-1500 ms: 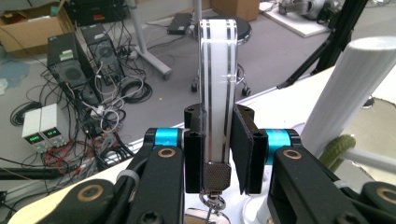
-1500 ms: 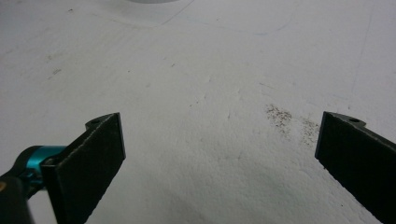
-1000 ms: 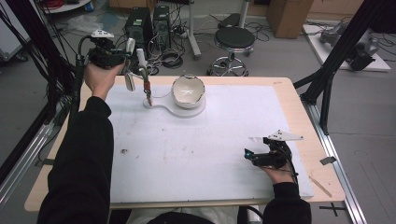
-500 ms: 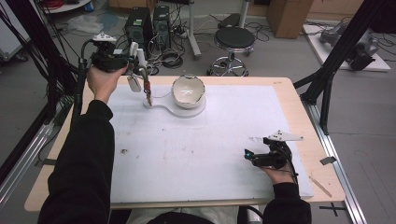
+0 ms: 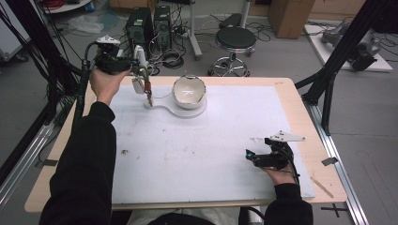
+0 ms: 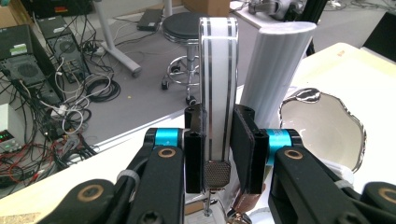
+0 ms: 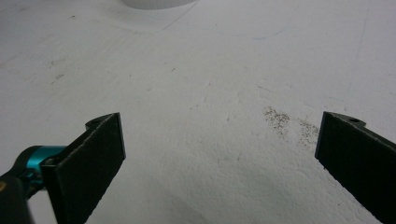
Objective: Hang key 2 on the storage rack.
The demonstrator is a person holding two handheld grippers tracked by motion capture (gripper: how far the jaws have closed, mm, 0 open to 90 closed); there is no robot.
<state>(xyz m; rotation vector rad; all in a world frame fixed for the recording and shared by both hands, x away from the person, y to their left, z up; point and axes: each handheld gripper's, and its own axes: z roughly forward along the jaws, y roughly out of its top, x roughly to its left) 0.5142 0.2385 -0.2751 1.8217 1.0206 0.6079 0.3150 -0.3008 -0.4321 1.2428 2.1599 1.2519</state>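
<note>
My left gripper (image 5: 135,70) (image 6: 218,154) is at the far left of the table, shut on the flat white handle with dark stripes (image 6: 218,84) of a slim tool. The tool's brownish lower end (image 5: 148,91) hangs down to a flat white base (image 5: 162,105). A shiny bowl (image 5: 188,91) (image 6: 322,126) stands on that base, just right of the tool. A pale round post (image 6: 275,70) rises right behind the handle. My right gripper (image 5: 251,158) (image 7: 219,149) rests low over the white mat at the near right, jaws wide open with nothing between them.
A white mat (image 5: 206,154) covers most of the wooden table (image 5: 300,103). Dark specks (image 7: 280,119) lie on the mat. Beyond the far edge are a round stool (image 5: 236,40), computer towers (image 5: 150,23) and floor cables. Black frame legs (image 5: 328,89) stand at the right.
The left hand has shifted only slightly with the tool still clamped. The right hand and its gripper have stayed where they were.
</note>
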